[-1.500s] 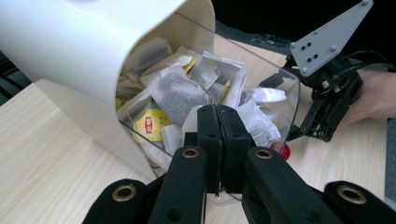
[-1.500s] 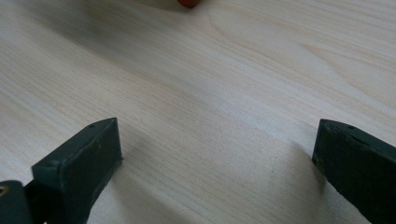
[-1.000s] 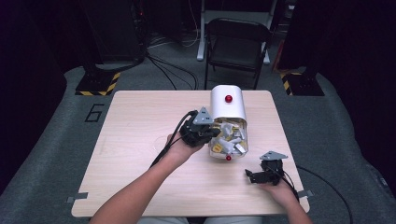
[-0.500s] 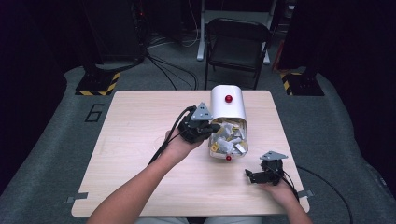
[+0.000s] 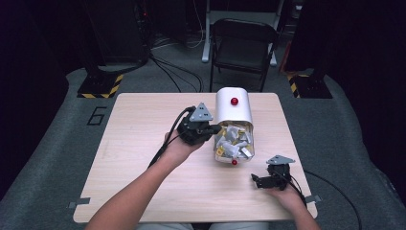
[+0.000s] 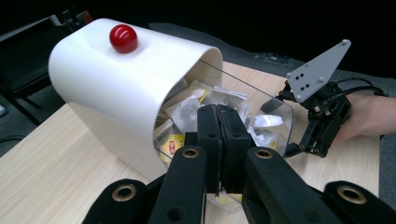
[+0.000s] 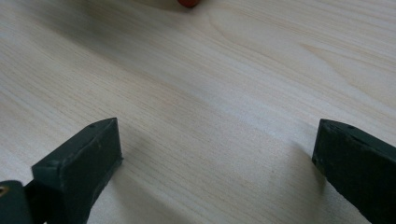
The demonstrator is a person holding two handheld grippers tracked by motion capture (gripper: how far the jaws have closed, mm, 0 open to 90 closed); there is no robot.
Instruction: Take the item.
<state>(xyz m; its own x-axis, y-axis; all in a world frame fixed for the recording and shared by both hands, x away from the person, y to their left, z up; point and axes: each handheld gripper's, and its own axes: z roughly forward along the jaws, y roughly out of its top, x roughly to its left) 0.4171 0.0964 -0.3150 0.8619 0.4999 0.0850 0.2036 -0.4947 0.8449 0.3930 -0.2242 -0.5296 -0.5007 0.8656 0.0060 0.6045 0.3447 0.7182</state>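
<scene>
— Now looking at the left gripper (image 5: pixel 214 129): jaws pressed together with nothing between, tips just at the clear front of the white container (image 5: pixel 233 111), at about 9 o'clock of it.

— And lying where, the container?

— Lying on its side near the middle of the wooden table (image 5: pixel 143 143), slightly toward 1 o'clock, red knob (image 5: pixel 234 101) facing up, paper packets (image 5: pixel 233 143) filling the transparent part.

— And the right gripper (image 5: pixel 254 180)?

— Resting low at 5 o'clock on the table, jaws spread wide over bare wood, holding nothing, well apart from the container.
</scene>
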